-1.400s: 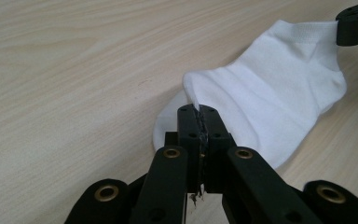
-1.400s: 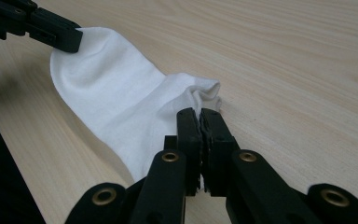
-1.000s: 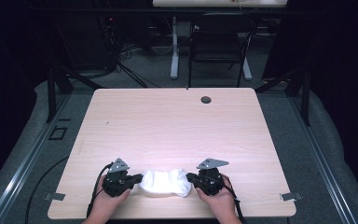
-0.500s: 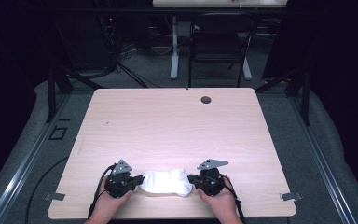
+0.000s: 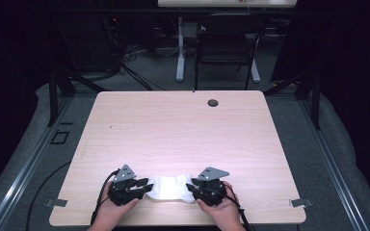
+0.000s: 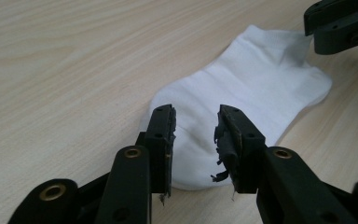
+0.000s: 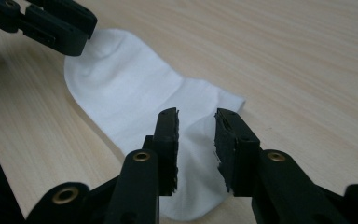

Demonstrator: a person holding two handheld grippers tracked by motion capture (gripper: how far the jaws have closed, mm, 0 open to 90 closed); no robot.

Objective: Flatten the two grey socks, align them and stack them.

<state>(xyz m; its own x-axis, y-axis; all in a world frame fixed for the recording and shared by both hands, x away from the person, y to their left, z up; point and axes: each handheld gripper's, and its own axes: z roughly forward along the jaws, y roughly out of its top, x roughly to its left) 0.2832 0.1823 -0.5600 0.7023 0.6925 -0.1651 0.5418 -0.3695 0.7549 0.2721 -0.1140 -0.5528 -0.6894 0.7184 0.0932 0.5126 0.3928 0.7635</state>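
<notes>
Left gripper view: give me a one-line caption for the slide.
Left gripper, jaws just opened, poised over one end of a flat white sock on the wooden table; right gripper at the far end.

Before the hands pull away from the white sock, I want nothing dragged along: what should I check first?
1. Left tongs let go: ok, jaws have just been opening, a gap between the pads, sock beneath.
2. Right tongs let go: ok, jaws have just been opening, pads apart over the sock.
3. Fabric snagged on the frayed left pad: cannot tell.
4. Sock lies flat on the table: ok, spread between both tongs.
5. Sock clear of the table's near edge: ok.
</notes>
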